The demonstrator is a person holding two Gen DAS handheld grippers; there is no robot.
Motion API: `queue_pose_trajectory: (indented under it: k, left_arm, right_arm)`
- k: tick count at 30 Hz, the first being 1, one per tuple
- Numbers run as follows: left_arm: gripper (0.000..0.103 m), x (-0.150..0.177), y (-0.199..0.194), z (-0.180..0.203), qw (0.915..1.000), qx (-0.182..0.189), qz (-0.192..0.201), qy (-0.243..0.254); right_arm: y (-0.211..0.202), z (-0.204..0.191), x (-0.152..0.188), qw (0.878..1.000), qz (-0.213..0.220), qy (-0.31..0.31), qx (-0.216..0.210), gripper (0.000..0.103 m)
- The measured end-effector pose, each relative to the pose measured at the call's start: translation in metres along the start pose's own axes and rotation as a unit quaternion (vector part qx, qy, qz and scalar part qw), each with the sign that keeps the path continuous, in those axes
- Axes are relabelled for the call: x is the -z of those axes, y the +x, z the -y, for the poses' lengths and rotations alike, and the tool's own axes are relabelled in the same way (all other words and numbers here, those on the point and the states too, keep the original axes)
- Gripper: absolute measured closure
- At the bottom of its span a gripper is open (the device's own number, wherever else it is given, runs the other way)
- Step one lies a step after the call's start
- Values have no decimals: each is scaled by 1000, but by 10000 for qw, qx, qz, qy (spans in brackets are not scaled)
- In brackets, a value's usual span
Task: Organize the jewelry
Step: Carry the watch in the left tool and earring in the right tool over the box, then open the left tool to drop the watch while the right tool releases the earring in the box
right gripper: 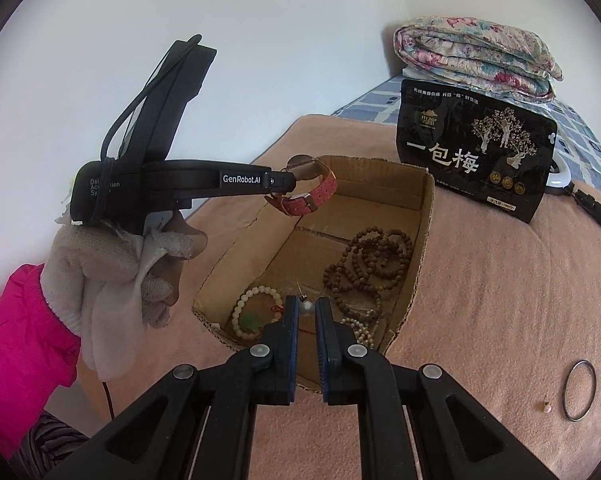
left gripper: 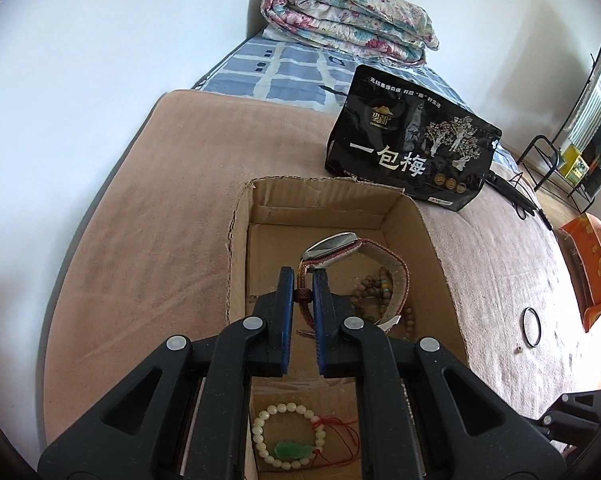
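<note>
Your left gripper [left gripper: 303, 280] hangs over the open cardboard box [left gripper: 236, 240] on the bed's pink blanket [left gripper: 140, 220]. Its jaws are pinched nearly together on the red woven strap of a watch [left gripper: 332, 246], whose oval face tilts up just beyond the fingertips. From the right wrist view the same watch [right gripper: 312, 196] dangles from those jaws above the box's far left rim, its red strap looping down, clear of the cardboard. Your gloved left hand [right gripper: 120, 264] holds that gripper's handle, with a pink sleeve [right gripper: 16, 340] behind it.

Your right gripper [right gripper: 307, 308] sits low at the near end of the box. Its jaws are drawn close, and a small silvery bead [right gripper: 307, 307] on a thin thread is caught between the tips; you cannot tell what piece it belongs to.

Inside the box, a pale bead bracelet [right gripper: 240, 312] with a green pendant and red cord lies at the near left, and a long strand of brown wooden beads [right gripper: 364, 256] is heaped along the right side.

Outside the box, on the blanket to the right, lie a thin metal bangle [right gripper: 579, 391] and, just beside it, a tiny pale bead [right gripper: 546, 407]. A black snack pouch [right gripper: 472, 160] stands behind the box, and a folded floral quilt [right gripper: 476, 56] rests further back.
</note>
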State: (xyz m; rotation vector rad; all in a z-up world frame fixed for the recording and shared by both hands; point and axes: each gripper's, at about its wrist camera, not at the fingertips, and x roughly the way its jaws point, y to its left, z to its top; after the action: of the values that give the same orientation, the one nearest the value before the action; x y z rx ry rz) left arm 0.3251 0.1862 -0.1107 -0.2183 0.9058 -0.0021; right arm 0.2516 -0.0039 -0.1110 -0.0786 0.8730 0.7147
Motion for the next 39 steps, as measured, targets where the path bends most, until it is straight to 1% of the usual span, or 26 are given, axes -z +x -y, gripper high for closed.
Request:
queue_pose_trajectory:
  k: [9,20,21,22,23,24,27,28,29,30,31,39]
  left_arm:
    - [96,-3,7,1,10000,-29,-8,13]
    - [96,-2,7,2,10000,-51,-17,23]
    - [96,-2,7,2,10000,-46,-22,29]
    - [96,-3,7,2,10000,-45,-24,32]
    - [94,-3,7,3,10000,-62,-19,37]
    - [91,-3,7,3,10000,-72,-18,38]
    - [91,-3,4,4,9999,-71,17,102]
    - [91,-4,3,5,9999,-93,34,125]
    - [87,-4,1,6,9998,-104,50,132]
    - [86,-4,0,5,9999,-102,59,124]
    - [87,-4,-1,6,9998,-105,67,122]
    - [87,-2,-16,13,9994,-193,203,215]
  right_arm:
    - [15,0,0,9999,-107,92,-27,97]
    - [20,-2,-2,9999,-106,104,-54,95]
    - [21,-2,-2,9999,-110,97,-54,92]
    - [22,-3,-2,9999,-115,91,-43,86]
    - [22,-3,-2,9999,-107,86,-36,81]
    - [22,-4,-2,9999,-86,84,-10,73]
    - [20,-5,-2,10000,-53,56,55,70]
    - [19,-5,-2,10000,-46,43,73,65]
    - [18,-5,-2,9999,-28,33,104,61]
    - [17,-5,-2,9999,-3,31,141,53]
    - [16,-5,-2,9999,21,32,168,50]
    - [3,-4,-1,9996,151,9,248,48]
